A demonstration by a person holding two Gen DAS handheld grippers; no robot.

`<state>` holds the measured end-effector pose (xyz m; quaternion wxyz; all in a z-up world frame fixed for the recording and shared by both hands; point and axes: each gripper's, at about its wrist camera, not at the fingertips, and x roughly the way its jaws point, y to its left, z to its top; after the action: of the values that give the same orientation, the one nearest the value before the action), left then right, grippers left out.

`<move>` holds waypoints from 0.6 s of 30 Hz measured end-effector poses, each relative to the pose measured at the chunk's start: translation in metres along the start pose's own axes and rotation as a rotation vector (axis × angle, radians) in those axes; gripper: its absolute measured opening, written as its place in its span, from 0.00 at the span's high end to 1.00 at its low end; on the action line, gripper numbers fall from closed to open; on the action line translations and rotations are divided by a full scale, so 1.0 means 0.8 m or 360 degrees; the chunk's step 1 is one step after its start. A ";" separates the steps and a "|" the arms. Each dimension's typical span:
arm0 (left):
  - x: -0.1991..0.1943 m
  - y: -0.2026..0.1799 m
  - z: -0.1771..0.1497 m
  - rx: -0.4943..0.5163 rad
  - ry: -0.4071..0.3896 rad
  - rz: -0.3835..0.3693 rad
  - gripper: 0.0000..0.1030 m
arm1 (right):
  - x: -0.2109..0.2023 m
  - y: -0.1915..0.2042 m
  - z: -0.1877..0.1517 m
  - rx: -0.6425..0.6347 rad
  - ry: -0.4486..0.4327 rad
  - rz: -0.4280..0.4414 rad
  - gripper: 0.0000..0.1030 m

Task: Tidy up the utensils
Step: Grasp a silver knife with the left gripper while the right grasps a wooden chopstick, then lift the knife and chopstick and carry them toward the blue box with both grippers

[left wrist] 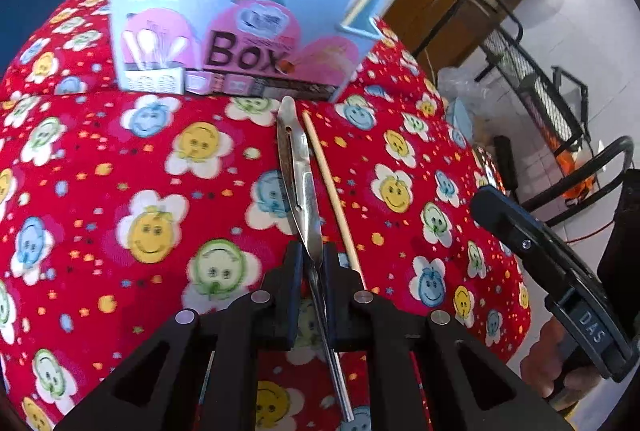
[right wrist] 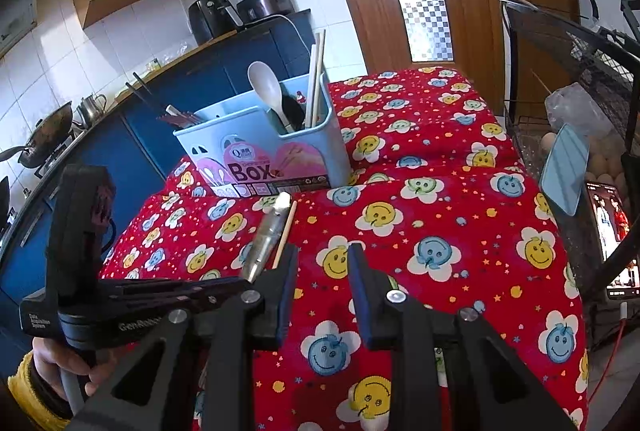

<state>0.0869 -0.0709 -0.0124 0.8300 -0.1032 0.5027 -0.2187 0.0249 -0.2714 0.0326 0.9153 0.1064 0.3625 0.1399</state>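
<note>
Red smiley-flower cloth [left wrist: 152, 167] covered the table. At its far side stood the light-blue utensil box [right wrist: 260, 147], holding a white plastic spoon [right wrist: 266, 87] and wooden chopsticks [right wrist: 316, 79]. In front of the box a metal utensil [left wrist: 300, 167] was clamped in the left gripper [left wrist: 312, 263], a loose chopstick [left wrist: 332, 187] just beside it. Nearer than the box, the right gripper [right wrist: 324, 271] hovered with jaws apart, holding nothing.
</note>
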 end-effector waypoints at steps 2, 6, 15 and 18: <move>-0.011 0.007 -0.001 -0.0008 -0.0051 0.0021 0.91 | 0.004 0.002 0.001 0.0002 0.0023 0.0004 0.73; -0.040 0.023 -0.002 -0.0021 -0.0168 0.0054 0.91 | 0.014 0.009 0.001 -0.0005 0.0079 0.0018 0.73; -0.090 0.043 -0.005 0.0027 -0.0411 0.0167 0.91 | 0.064 0.041 0.004 -0.0054 0.0350 0.0043 0.73; -0.100 0.048 -0.005 0.0040 -0.0472 0.0206 0.91 | 0.079 0.048 0.006 -0.0077 0.0440 0.0022 0.73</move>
<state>0.0612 0.0008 0.0334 0.9087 -0.0914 0.3774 -0.1535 0.0660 -0.2145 0.0075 0.8578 0.0665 0.4810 0.1683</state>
